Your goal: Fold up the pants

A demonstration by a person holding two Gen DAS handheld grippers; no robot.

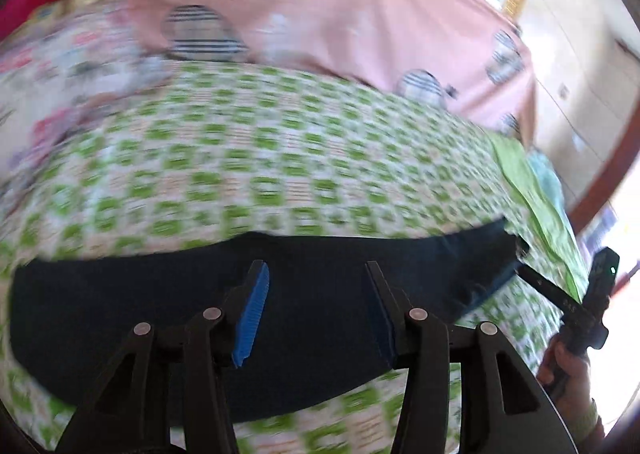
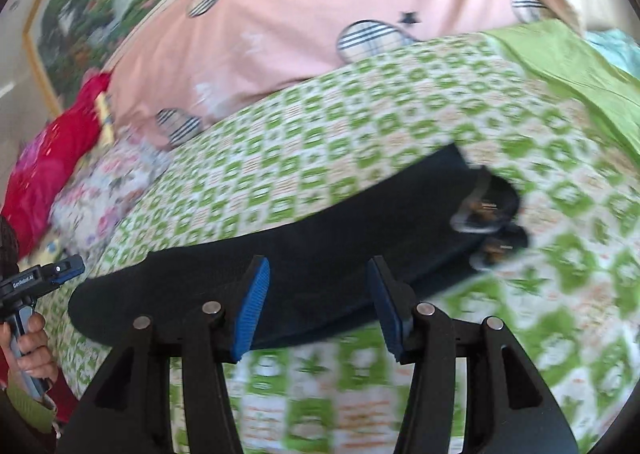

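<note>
Both my tools are empty rn: left gripper (image 1: 316,310) has its blue pads spread apart w/ nothing between them, and right gripper (image 2: 318,308) is the same, spread wide and holding nothing. The dark navy pants (image 1: 248,294) lie flat on the green-and-white checked bedsheet (image 1: 256,158), a long narrow strip running across in front of both tools, waistband end w/ its inner labels (image 2: 486,210) off to the right. Judging by that narrow shape, I'd say the legs are already laid one over the other lengthwise, so the first fold looks done; the crosswise folds to make it compact are prob left, but blur makes layers hard to count. A pink quilt w/ striped circles (image 1: 328,14) sits beyond the sheet, a red cloth (image 2: 52,158) at the far left. Writing: the handle of my left tool, seen from the right wrist cam, reads "GenRobot.AI". Waistband tags have print but too blurred to read.
</note>
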